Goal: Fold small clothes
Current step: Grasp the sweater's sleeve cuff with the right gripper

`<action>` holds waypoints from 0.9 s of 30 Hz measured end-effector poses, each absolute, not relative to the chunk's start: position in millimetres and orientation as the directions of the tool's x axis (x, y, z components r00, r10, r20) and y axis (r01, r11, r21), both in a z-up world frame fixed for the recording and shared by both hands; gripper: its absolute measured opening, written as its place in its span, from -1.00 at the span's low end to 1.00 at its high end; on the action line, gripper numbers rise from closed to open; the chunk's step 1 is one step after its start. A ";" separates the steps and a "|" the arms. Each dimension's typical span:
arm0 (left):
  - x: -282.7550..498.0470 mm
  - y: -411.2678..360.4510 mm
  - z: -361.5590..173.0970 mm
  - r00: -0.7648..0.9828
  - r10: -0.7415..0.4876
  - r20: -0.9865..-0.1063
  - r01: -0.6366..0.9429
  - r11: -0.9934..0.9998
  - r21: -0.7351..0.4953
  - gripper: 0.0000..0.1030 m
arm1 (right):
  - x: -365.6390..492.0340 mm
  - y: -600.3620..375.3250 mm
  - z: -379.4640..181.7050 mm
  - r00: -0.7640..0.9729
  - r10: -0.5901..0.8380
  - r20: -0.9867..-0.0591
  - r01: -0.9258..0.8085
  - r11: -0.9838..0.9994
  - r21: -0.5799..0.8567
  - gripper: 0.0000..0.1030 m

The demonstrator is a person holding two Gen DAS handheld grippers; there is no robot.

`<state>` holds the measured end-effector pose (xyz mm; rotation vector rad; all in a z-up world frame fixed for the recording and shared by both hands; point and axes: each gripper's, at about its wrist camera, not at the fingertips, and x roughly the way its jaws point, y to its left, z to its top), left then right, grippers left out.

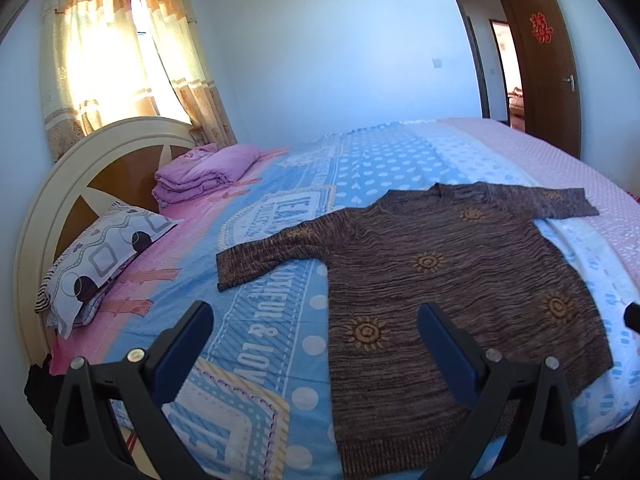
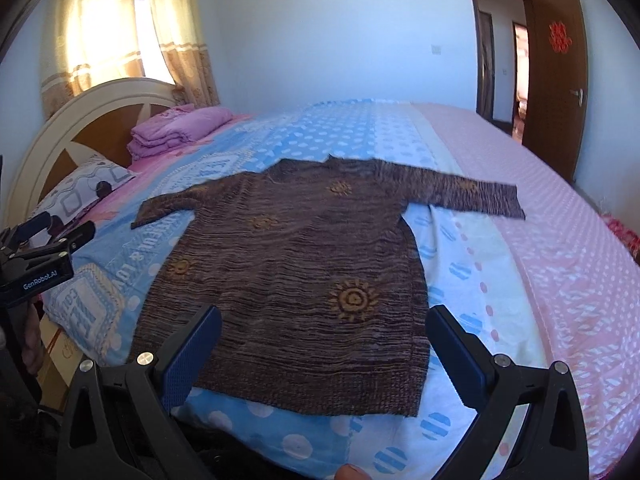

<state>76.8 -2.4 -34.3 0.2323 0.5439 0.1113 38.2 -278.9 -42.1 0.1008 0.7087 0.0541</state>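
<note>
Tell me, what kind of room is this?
A bedroom in a home, most likely. A bed with a headboard and pillow fills the room, a brown sweater lies spread flat on it, and curtains hang at the window.

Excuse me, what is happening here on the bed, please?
A person holds two grippers above a bed. A brown sweater lies spread flat on the bedspread, both sleeves stretched out, not folded yet. The left gripper and the right gripper are both open and hold nothing, near the sweater's hem. Folding seems about to begin.
</note>
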 end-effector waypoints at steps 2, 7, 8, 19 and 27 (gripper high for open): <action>92.6 -3.1 -40.8 0.840 0.185 -0.511 -0.050 0.963 0.266 1.00 | 51.7 -292.6 -48.5 0.748 0.073 -0.660 0.013 0.992 0.123 0.98; 134.6 -7.2 -56.1 0.812 0.222 -0.539 -0.055 0.950 0.309 1.00 | 93.3 -334.8 -61.6 0.711 0.048 -0.701 0.092 0.983 0.160 0.98; 141.8 -8.1 -58.1 0.809 0.225 -0.543 -0.054 0.948 0.313 1.00 | 99.5 -341.6 -62.8 0.707 0.039 -0.706 0.107 0.981 0.161 0.98; 237.1 -24.1 -90.1 0.754 0.269 -0.599 -0.076 0.942 0.328 1.00 | 164.4 -444.8 -81.4 0.624 -0.055 -0.780 0.283 0.946 0.159 0.88; 294.8 -31.5 -113.0 0.745 0.301 -0.595 -0.101 0.933 0.345 1.00 | 207.7 -501.3 -87.6 0.591 -0.117 -0.798 0.355 0.926 0.127 0.50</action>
